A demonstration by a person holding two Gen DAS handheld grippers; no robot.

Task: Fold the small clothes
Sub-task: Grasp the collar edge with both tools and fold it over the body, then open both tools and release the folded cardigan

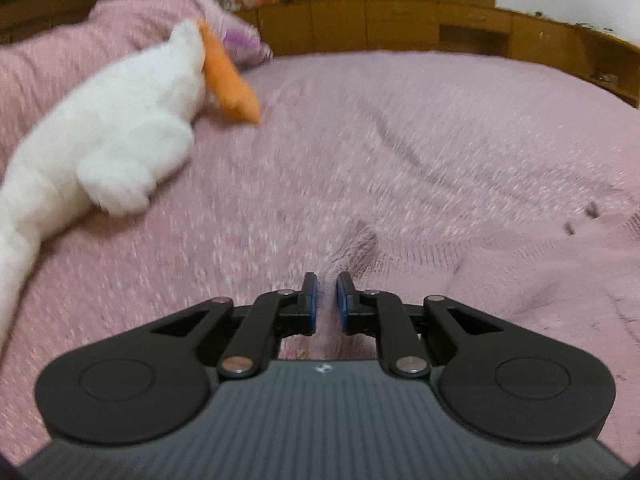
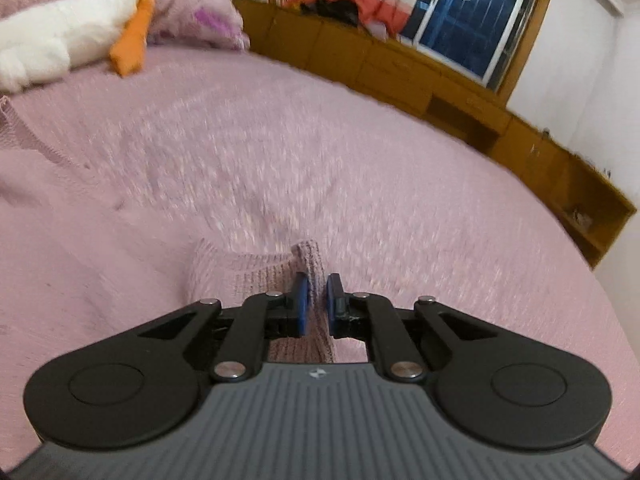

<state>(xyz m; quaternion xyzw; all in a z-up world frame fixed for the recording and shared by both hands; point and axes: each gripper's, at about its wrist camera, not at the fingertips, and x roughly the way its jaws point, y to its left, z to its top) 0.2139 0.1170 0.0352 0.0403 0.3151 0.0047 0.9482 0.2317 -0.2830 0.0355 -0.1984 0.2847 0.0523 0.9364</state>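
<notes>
The right gripper sits closest to its camera, its jaws drawn nearly together on a ribbed edge of the pink knitted sweater, which stands up between the blue pads and trails back under the jaws toward the gripper body. The left gripper shows the same narrow gap, and pink knit fills it, puckered into a small ridge just ahead of the jaws, so it looks to be pinching the sweater too, though the pink bed cover behind is nearly the same colour and the blur makes the pinch harder to confirm. The rest of the sweater lies spread on the bed to the right of the left jaws and to the left of the right jaws, so it spans between the two grippers. Far ahead and to the left of both pairs of jaws lies a white plush toy with an orange part, well apart from the garment; a wooden cabinet runs along the far side of the bed. The sweater should handle as light, soft and floppy: it will sag between the two holds, stretch if pulled hard, and drag on the fuzzy cover. The ribbed hem or cuff bands look the best places to grip, being thicker and less likely to slip out than a single layer of loose knit.
</notes>
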